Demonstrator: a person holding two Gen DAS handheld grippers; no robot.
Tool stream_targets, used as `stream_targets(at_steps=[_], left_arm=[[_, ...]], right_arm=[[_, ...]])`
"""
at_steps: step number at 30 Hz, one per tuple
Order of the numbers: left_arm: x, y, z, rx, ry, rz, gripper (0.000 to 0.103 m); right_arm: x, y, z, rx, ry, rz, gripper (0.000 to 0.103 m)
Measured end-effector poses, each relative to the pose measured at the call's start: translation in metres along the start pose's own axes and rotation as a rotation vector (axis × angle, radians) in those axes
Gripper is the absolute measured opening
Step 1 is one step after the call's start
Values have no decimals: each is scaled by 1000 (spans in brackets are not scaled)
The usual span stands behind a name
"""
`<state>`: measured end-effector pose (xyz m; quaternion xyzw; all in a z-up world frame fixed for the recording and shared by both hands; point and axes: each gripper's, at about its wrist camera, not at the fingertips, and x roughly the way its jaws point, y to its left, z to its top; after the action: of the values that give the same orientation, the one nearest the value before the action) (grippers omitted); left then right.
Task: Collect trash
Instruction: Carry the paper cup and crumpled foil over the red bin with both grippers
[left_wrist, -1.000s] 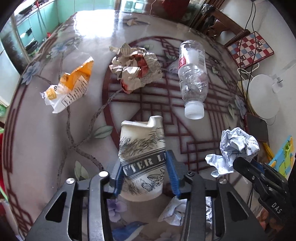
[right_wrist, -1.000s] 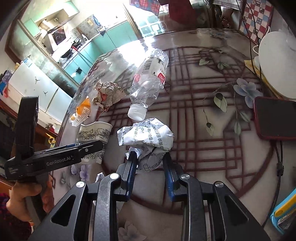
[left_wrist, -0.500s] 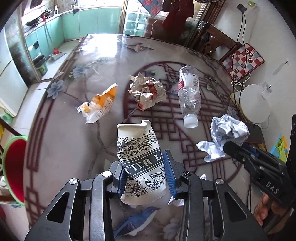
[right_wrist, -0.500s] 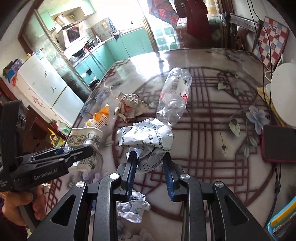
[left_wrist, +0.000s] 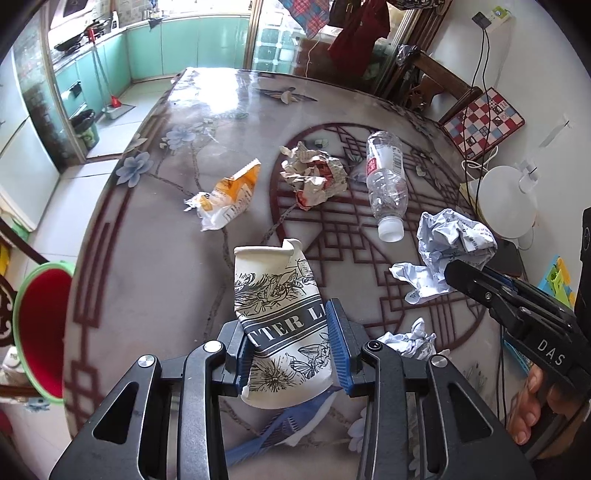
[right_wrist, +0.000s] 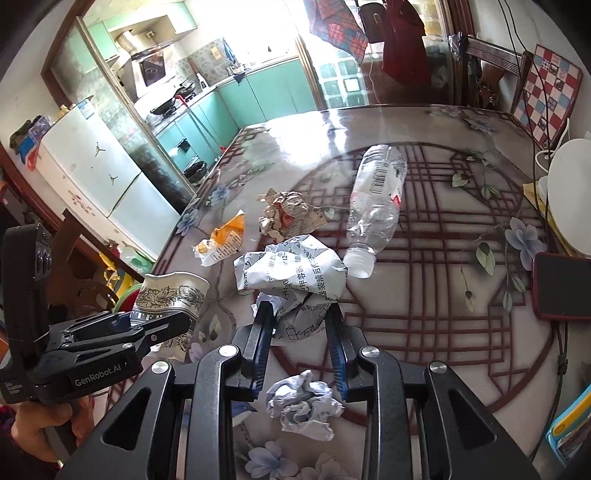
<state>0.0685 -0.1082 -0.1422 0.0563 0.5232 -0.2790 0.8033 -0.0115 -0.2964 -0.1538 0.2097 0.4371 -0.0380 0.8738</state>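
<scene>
Left wrist view, near to far: left hand-held gripper (left_wrist: 291, 349) clamped across lower half of crushed paper cup (left_wrist: 282, 319), now carried clear above desk (left_wrist: 155, 266) instead of low over it as a second ago; more desk and floor in frame, with red bin (left_wrist: 42, 332) newly showing beyond left desk edge. Cup long axis along gripper fingers, crumpled rim forward and away, base toward camera. To right, right hand-held gripper (left_wrist: 476, 280) pinching crumpled printed paper (left_wrist: 452, 243), likewise lifted off desk. Small paper wad (left_wrist: 408, 341) left lying on desk below.

Right wrist view: printed paper held between blue pads (right_wrist: 264, 332), bulk bulging ahead of fingertips, no clear long axis.

Reading: both pieces lifted, likely ready for transfer to bin. Remaining on desk, farther out: orange snack wrapper (left_wrist: 227, 194), crumpled brown paper (left_wrist: 314, 177), plastic bottle (left_wrist: 386, 182) lying flat, cap end toward camera.
</scene>
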Motion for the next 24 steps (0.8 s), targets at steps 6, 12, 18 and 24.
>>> stream_targets(at_steps=[6,12,18,24], left_arm=[[-12,25,-1,-8,-23,20,35],[-24,64,-6,-65,-41,48,35],[-31,106,-12,-106,-44,79,35],[-42,148,-16,-145,-64,97,35]], right_arm=[[7,22,3,-27,7,-2,26],[13,47,3,-43,7,-6,26],[20,77,-1,-51,15,-7,27],[27,108,-4,-67,15,-14,27]])
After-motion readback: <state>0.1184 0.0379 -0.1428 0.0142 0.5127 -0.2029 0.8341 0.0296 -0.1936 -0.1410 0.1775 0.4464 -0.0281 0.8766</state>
